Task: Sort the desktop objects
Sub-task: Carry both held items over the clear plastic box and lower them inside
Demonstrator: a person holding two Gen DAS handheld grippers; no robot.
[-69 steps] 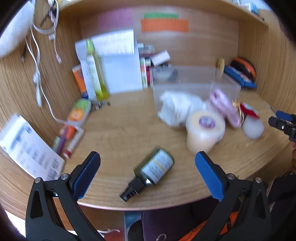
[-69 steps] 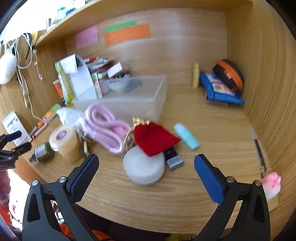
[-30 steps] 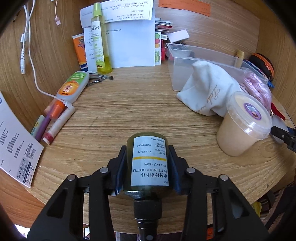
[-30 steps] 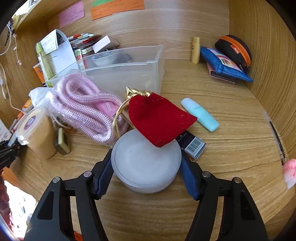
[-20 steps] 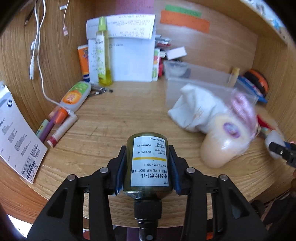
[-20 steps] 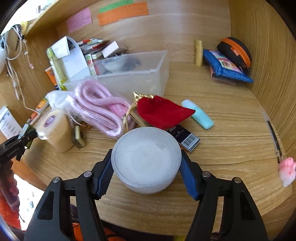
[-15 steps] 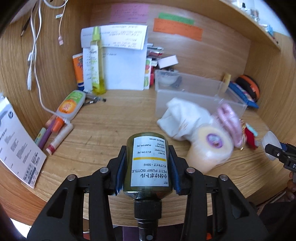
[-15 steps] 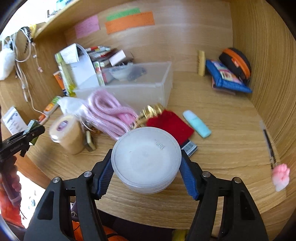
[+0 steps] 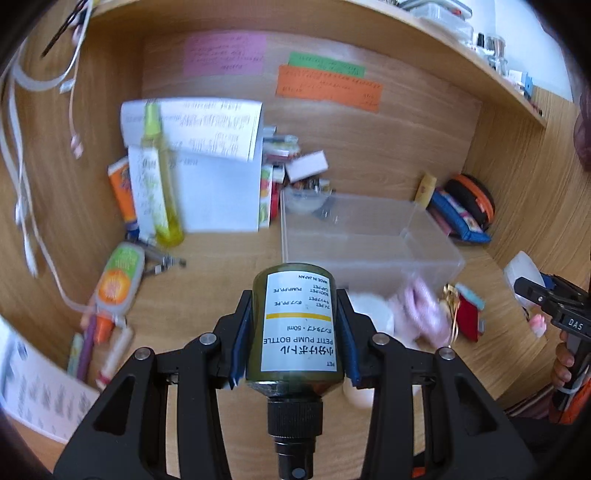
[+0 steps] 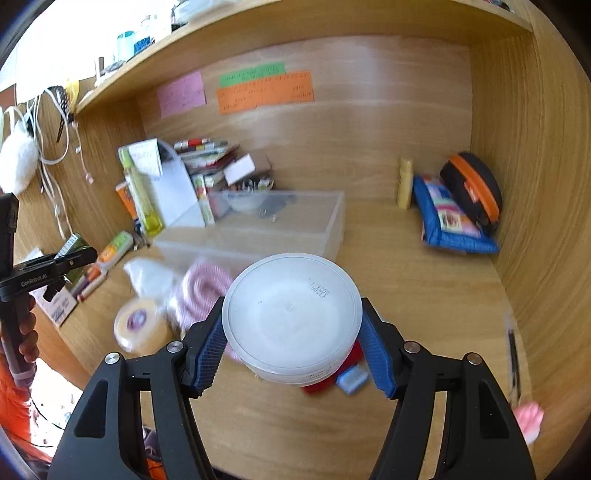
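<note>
My left gripper is shut on a dark green pump bottle with a white label, held above the desk, pump end toward the camera. My right gripper is shut on a round white jar, also lifted above the desk. A clear plastic bin stands at the back middle; it also shows in the right wrist view. A pink rope, a white pouch, a tape roll and a red pouch lie in front of the bin.
A yellow spray bottle and papers stand at the back left, tubes and pens along the left wall. A blue pouch and black-orange case sit at the back right. A shelf runs overhead.
Both grippers closed on their objects, the left on the pump bottle and the right on the white jar, then lifted them up and back from the desk.
</note>
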